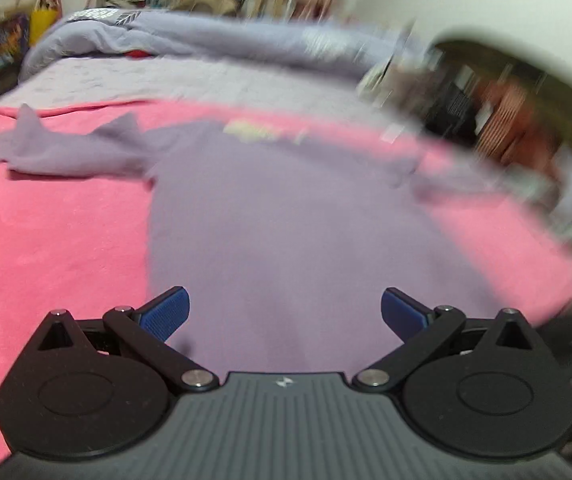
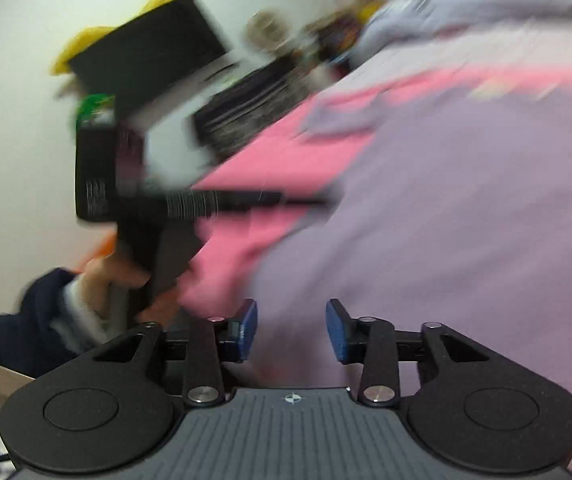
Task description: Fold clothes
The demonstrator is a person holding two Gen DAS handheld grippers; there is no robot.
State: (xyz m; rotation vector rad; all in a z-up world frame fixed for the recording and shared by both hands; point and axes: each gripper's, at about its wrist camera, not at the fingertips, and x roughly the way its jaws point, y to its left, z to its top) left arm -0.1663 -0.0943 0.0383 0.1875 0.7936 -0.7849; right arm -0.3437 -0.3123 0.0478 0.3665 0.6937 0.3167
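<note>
While both claws gape, the purple shirt [image 1: 286, 208] lies flat

Bed [image 1: 205, 80] carries pink blanket [image 1: 53, 232], lilac shirt [image 1: 286, 220] spread on it

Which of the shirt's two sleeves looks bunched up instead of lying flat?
The sleeve on the left of the purple shirt in the left wrist view: it is crumpled with raised folds. The opposite sleeve lies flatter, though blurred.

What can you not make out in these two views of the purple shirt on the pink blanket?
- Left wrist view: yellow print on the purple shirt, unreadable through motion blur.
- Left wrist view: shirt's near hem, behind the left claw.
- Right wrist view: shirt's right side, cut off by the frame edge.
</note>
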